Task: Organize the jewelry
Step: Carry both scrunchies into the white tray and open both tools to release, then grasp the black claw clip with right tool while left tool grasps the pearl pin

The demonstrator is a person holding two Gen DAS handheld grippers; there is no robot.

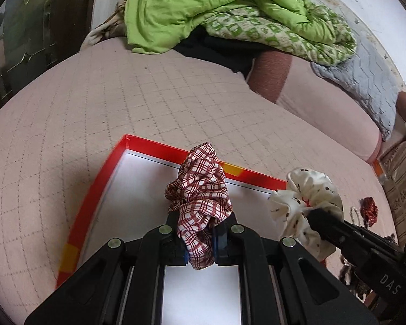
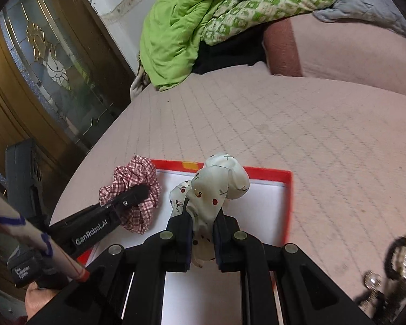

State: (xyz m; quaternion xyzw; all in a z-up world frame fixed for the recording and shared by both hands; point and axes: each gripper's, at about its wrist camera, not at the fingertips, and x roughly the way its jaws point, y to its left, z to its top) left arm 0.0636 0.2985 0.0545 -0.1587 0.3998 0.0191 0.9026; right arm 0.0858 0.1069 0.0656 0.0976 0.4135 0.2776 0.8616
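The left gripper [image 1: 199, 239], black with blue-lined pads, is clamped tight on a red-and-white plaid fabric scrunchie [image 1: 200, 189], and the right gripper [image 2: 203, 239], of the same build, is pinched shut on a cream satin scrunchie printed with small red cherries [image 2: 216, 187]; both hang above the white floor of a shallow open cardboard box with a bright red rim [image 1: 94, 187] that lies on a pink quilted mattress [image 1: 121, 94]. The main risk, as I judge it, is in the release: each scrunchie is held by only a fold of slippery, bunched cloth, so a loop could cling to a pad and drag out when the jaws part, or spring open and land across the red rim or on the mattress instead of inside. The two grippers sit close side by side, so a careless move could knock one into the other or tangle the two pieces. The box looks light and might shift if a finger catches its wall. The plaid scrunchie is crumpled upright, its ruffles standing above the pads and a tail hanging below; the cherry one is twisted into a knotted lump with a loose frill to its left. More trinkets, dark and beaded, lie blurred at the mattress edge [image 2: 398, 257], well apart from the box.
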